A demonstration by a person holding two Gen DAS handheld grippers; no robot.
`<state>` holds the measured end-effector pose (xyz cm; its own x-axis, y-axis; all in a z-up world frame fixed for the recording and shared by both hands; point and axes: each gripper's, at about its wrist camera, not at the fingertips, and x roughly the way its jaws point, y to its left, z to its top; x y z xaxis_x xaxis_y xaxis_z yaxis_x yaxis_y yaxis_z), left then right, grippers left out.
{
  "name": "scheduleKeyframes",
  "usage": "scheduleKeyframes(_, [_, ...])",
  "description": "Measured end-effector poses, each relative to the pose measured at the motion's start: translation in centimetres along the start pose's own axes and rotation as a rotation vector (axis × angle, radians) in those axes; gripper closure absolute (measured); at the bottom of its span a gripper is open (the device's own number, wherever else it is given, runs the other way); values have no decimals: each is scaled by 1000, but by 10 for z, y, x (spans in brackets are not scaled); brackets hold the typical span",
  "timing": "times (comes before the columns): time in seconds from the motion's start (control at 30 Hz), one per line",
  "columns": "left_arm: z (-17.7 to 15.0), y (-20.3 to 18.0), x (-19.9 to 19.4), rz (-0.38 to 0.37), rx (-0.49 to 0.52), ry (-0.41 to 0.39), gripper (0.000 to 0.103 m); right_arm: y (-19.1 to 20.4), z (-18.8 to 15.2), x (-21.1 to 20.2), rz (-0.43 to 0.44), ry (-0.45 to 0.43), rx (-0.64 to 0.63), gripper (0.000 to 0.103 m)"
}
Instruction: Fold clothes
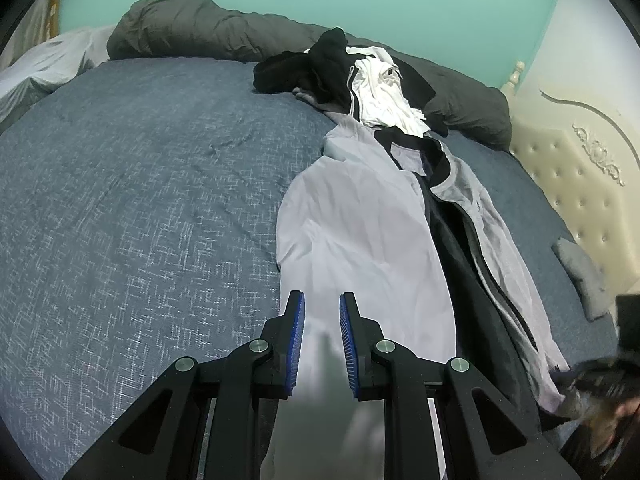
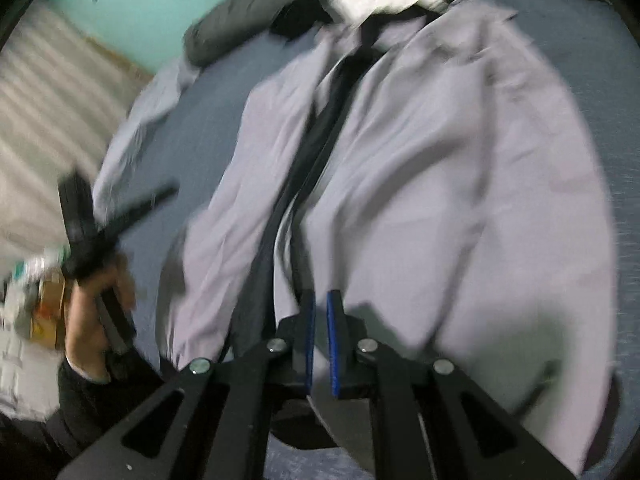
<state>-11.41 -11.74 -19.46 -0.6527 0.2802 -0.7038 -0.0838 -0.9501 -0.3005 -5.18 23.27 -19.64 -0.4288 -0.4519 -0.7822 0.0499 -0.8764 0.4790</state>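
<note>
So the thing being folded is a pale lilac jacket (image 1: 360,224) with a dark lining and a black zipper, laid out lengthwise on the bed (image 1: 140,200), which has a blue-grey woven cover. It lies open down the front, with the dark inside showing in a strip between the two light panels. My guess is it was spread flat like that so the sides can be folded inward. The left hand-held gripper (image 1: 322,344) is at the near hem, jaws at a narrow gap with the light fabric running between the blue pads. It looks like a pinch on the hem, though I can't really tell if the pads are biting the cloth or just sitting over it. The right hand-held gripper (image 2: 321,344) sits over the other front panel near the zipper edge, jaws nearly closed. This view is smeary with motion blur, but some light fabric seems to be caught in the thin slit between the pads. That would make sense if each side is meant to hold a bottom corner and keep the hem taut. In the right view you can also see the person's hand (image 2: 96,312) wrapped round the handle of the left tool. Further up the bed is a heap of black and white clothes (image 1: 352,80), presumably next in line, with a grey duvet (image 1: 208,28) bunched behind it.
</note>
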Motion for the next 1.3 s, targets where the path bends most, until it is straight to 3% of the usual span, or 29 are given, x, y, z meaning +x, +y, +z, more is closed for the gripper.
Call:
scheduleKeyframes(0.1, [0, 1, -2, -3, -4, -4, 83, -34, 7, -38, -63, -113, 78, 97])
scheduleKeyframes(0.13, [0, 1, -2, -3, -4, -5, 83, -50, 8, -50, -133, -136, 106, 96])
scheduleKeyframes(0.23, [0, 1, -2, -5, -3, -3, 83, -86, 3, -62, -304, -115, 187, 89])
scheduleKeyframes(0.3, [0, 0, -2, -6, -2, -2, 83, -108, -5, -62, -335, -67, 224, 80])
scheduleKeyframes(0.37, [0, -1, -1, -6, 0, -1, 83, -126, -15, -57, -370, -14, 235, 79])
scheduleKeyframes(0.57, [-1, -4, 4, -2, 6, 12, 83, -141, -26, -34, -350, 30, 225, 80])
scheduleKeyframes(0.6, [-1, -4, 5, -2, 8, 15, 83, -141, -25, -31, -342, 34, 216, 82])
scheduleKeyframes(0.63, [-2, -5, 7, -1, 10, 18, 83, -141, -23, -29, -335, 38, 206, 95])
scheduleKeyframes(0.67, [-2, -6, 8, 0, 12, 21, 83, -141, -22, -26, -327, 43, 197, 100])
scheduleKeyframes(1.0, [1, -11, 17, -4, 15, 29, 83, -142, 17, -74, -373, -103, 117, 103])
scheduleKeyframes(1.1, [1, -13, 20, -7, 18, 32, 83, -149, 18, -60, -350, -51, 119, 95])
scheduleKeyframes(1.17, [1, -16, 21, -7, 24, 34, 83, -158, 11, -49, -337, -11, 150, 71])
scheduleKeyframes(1.3, [0, -17, 21, -4, 32, 38, 83, -171, 7, -28, -273, 4, 215, 68])
